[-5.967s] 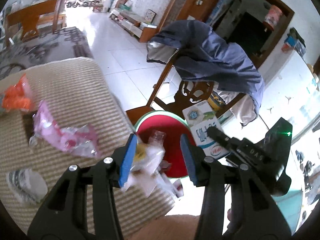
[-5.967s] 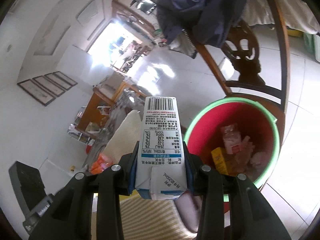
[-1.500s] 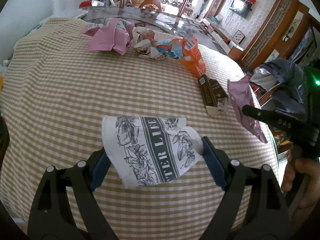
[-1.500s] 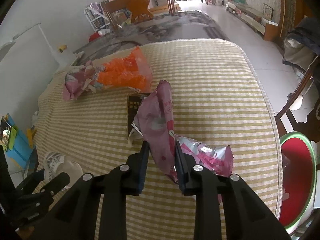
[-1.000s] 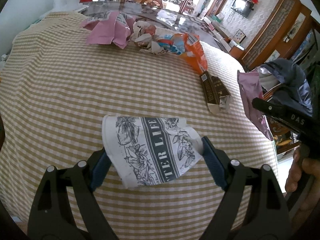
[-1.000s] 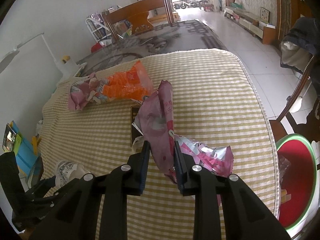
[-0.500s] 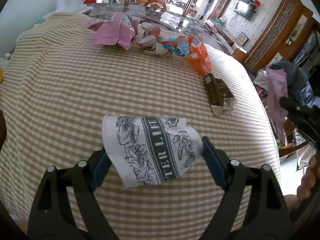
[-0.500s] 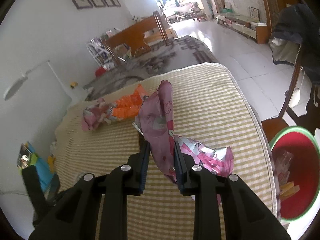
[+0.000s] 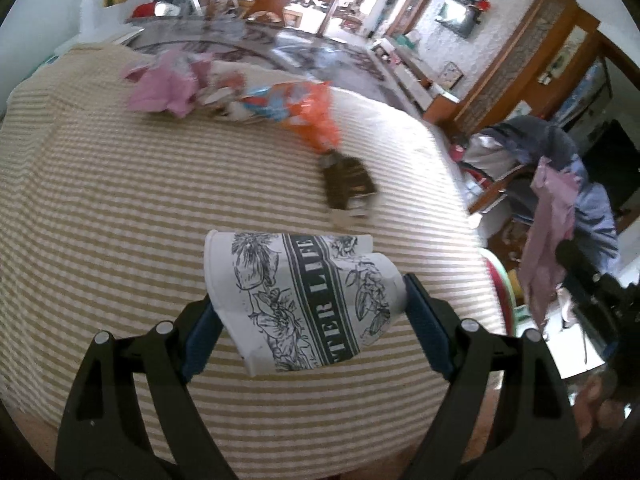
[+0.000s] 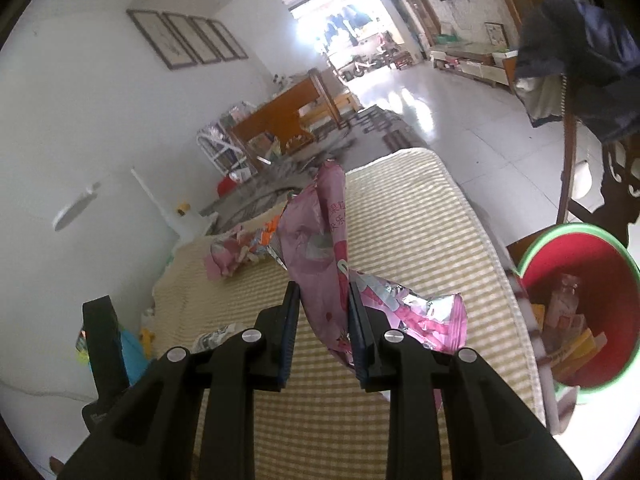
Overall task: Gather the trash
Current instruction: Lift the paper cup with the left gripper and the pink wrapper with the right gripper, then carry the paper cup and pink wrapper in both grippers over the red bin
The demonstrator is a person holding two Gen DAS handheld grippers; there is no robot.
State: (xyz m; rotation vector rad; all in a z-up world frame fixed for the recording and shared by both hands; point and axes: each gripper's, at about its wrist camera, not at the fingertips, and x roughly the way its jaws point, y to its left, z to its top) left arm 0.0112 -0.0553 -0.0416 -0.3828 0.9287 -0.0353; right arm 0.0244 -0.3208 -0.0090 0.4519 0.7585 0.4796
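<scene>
The bin (image 10: 600,376), red with a green rim, is standing on the floor off the table edge, at 4 o'clock in the right wrist view; it is already holding several cartons and wrappers, so part of the collecting looks done. The right gripper (image 10: 322,320) is pinching a pink wrapper (image 10: 320,248) between nearly closed jaws, the foil tail trailing toward 4 o'clock, above the table (image 10: 420,220). The left gripper (image 9: 308,300) is clamping a crushed paper cup (image 9: 300,296) across widely spread jaws, both pads pressing its sides.

Still lying on the table in the left wrist view: a brown carton (image 9: 348,188) at 12 o'clock of the cup, an orange bag (image 9: 308,116) beyond it, and a pink bag (image 9: 164,88) at 11 o'clock. Judged from this, two pieces are being carried and at least three are waiting.

Pose: both grippers are pointing obliquely downward over the cloth. The right one is appearing at 3 o'clock in the left wrist view, near the jacket-draped chair (image 9: 560,184); part of a hand (image 9: 600,408) is showing below it.
</scene>
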